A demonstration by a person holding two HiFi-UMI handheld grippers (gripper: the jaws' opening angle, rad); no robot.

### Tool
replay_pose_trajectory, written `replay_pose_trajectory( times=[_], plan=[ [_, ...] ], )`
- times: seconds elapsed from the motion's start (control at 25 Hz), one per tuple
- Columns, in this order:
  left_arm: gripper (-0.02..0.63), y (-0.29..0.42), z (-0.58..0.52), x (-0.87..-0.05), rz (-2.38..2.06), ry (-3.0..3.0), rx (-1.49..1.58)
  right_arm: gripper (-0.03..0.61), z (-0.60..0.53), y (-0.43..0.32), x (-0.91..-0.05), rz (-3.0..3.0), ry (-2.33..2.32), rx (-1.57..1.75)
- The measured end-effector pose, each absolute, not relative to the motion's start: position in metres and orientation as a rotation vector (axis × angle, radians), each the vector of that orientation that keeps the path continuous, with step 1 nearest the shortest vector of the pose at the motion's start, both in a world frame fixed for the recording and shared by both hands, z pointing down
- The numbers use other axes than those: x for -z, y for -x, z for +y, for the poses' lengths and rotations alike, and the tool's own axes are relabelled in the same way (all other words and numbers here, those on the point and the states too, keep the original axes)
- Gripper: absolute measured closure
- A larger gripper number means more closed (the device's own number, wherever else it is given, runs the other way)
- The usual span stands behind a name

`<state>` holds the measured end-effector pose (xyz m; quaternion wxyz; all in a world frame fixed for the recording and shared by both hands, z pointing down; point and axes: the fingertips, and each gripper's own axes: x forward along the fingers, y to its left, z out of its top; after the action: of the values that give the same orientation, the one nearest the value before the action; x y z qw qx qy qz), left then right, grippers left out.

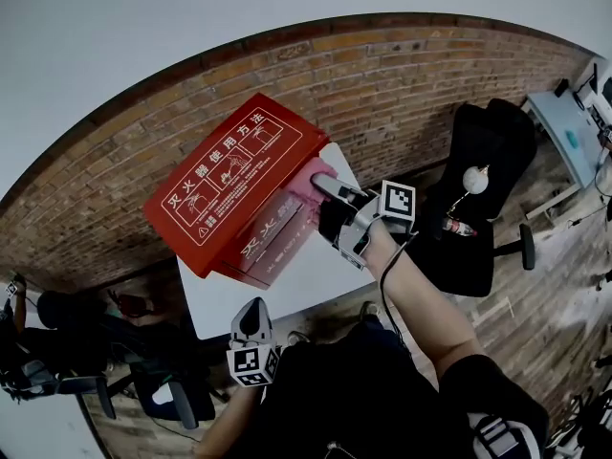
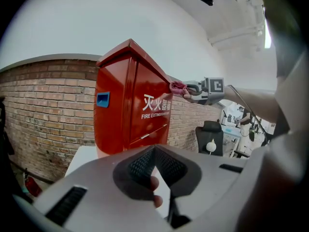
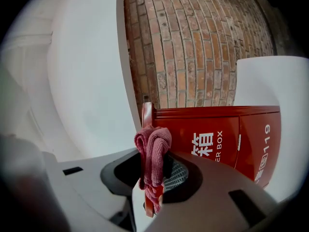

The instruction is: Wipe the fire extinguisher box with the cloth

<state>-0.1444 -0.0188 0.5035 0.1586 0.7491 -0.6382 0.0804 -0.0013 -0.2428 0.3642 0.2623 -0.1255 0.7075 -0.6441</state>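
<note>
The red fire extinguisher box (image 1: pixel 229 185) (image 2: pixel 130 100) (image 3: pixel 217 139), with white lettering, stands on a white table (image 1: pixel 316 266) against the brick wall. My right gripper (image 1: pixel 322 185) (image 3: pixel 154 164) is shut on a folded pink cloth (image 1: pixel 306 175) (image 3: pixel 153 151). It holds the cloth against the box's upper right edge. In the left gripper view the cloth (image 2: pixel 177 87) and the right gripper (image 2: pixel 193 88) show at the box's top corner. My left gripper (image 1: pixel 251 312) (image 2: pixel 153 151) hangs at the table's near edge, apart from the box, shut with nothing in it.
A brick wall (image 1: pixel 382 84) runs behind the table. A black office chair (image 1: pixel 478 189) (image 2: pixel 208 134) stands right of the table, with a desk (image 1: pixel 574 132) beyond it. Another dark chair (image 1: pixel 67 352) is at the lower left.
</note>
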Motion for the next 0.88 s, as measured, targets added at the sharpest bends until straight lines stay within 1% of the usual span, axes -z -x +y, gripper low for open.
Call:
replay_pose_trajectory(
  times=[0.2, 0.56, 0.88],
  plan=[
    [0.586, 0.129, -0.032, -0.496, -1.862, -2.124, -0.215, 0.471, -0.250, -0.004, -0.364, 1.933, 0.299, 1.774],
    [0.586, 0.128, -0.043, -0.492, -1.913, -2.084, -0.232, 0.471, -0.260, -0.010, -0.370, 1.908, 0.279, 1.759],
    [0.586, 0.123, -0.042, -0.507, -1.870, -2.084, -0.268, 0.471, -0.262, -0.006, -0.387, 1.928, 0.308, 1.749]
  ],
)
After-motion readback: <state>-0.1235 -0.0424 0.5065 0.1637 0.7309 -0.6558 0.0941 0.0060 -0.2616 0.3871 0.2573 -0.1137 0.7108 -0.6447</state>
